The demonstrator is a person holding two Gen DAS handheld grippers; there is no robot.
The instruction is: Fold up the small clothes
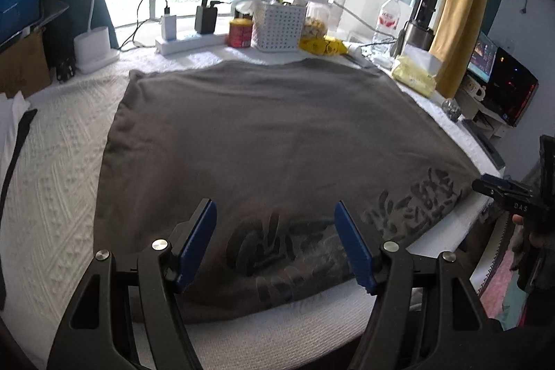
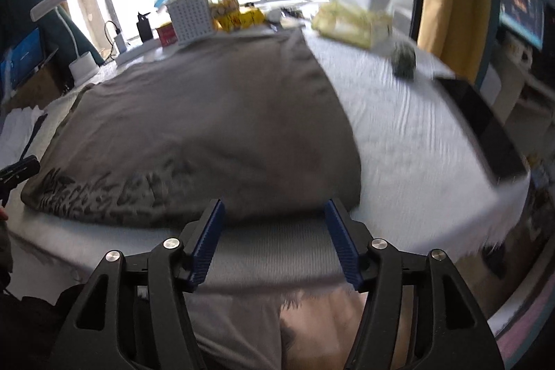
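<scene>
Because the grey shirt (image 1: pixel 277 141) covers most of the white-clothed counter (image 1: pixel 59 162), its far hem close to the clutter by the window, a careless fold could sweep the white basket (image 1: pixel 277 26) or the red tin (image 1: pixel 240 33) over. The shirt lies flat, smooth, a dark print along its near edge. The left gripper (image 1: pixel 275 243) hangs released over that print; the right gripper (image 2: pixel 274 240), also released, holds nothing at the near right corner and might pinch the tablecloth too.
</scene>
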